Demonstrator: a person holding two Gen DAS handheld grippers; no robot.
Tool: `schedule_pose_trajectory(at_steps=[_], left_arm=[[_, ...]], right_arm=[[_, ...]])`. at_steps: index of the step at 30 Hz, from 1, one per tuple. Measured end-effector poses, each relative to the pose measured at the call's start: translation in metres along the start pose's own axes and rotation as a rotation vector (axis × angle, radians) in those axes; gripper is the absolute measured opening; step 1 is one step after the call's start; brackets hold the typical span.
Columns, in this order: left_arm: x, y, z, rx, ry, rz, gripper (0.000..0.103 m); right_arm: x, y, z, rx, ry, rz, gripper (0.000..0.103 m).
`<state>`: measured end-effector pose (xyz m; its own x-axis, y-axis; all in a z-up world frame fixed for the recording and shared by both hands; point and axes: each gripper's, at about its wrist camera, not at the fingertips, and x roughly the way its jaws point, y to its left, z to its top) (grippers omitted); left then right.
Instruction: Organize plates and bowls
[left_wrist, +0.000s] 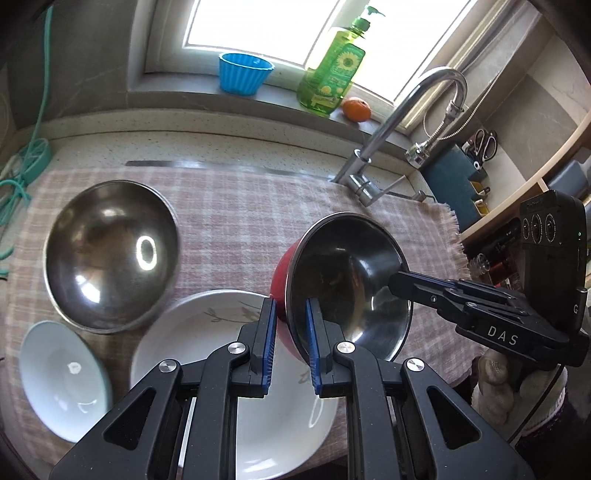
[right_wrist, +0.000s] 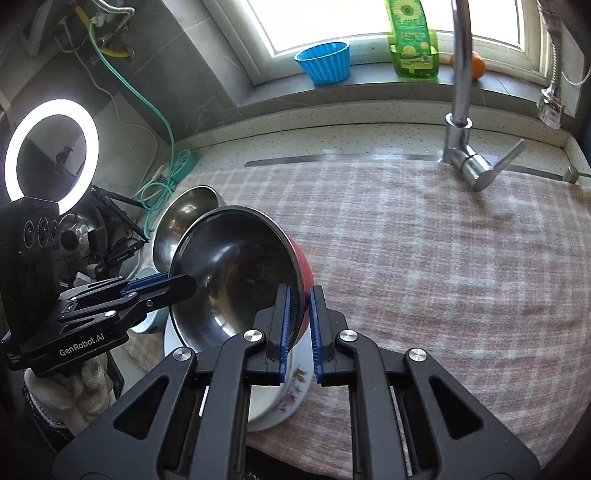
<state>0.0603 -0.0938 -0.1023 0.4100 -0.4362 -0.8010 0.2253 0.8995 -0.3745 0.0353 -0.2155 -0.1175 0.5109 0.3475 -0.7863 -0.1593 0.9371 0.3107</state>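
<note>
Tabletop: speckled stone, running under the window sill; most of it is covered by a pink checked cloth.

Large steel bowl: empty, upright on the cloth at the left, well apart from the held bowl.

Red bowl with steel inside: tilted on edge, lifted clear of the cloth, carried by both grippers at once. It hangs above the far edge of the white plate.

White plate: leaf pattern on the face, flat on the cloth, near edge of the tabletop, just beside the large steel bowl. In the right wrist view its rim shows a flower print.

Small white saucer: flat on the cloth, left of the plate, just in front of the large steel bowl.

Left gripper: blue pads pinched on the near rim of the red bowl, one pad outside, one inside.

Right gripper: pads clamped on the opposite rim of the same bowl; a gloved hand holds its handle.

Faucet: chrome, at the back right.

Sill items: green dish soap bottle, blue fluted cup, orange.

Ring light: lit, at the far left.
</note>
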Motion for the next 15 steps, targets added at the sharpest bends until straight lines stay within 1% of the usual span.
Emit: schedule_pose_trajectory(at_steps=[8, 15], left_arm=[[-0.025, 0.053, 0.013, -0.052, -0.033, 0.042, 0.014], [-0.037, 0.093, 0.023, -0.084, -0.046, 0.082, 0.014]], right_arm=[[0.032, 0.054, 0.020, -0.038, 0.011, 0.038, 0.010], [0.064, 0.088, 0.038, -0.061, 0.032, 0.057, 0.010]])
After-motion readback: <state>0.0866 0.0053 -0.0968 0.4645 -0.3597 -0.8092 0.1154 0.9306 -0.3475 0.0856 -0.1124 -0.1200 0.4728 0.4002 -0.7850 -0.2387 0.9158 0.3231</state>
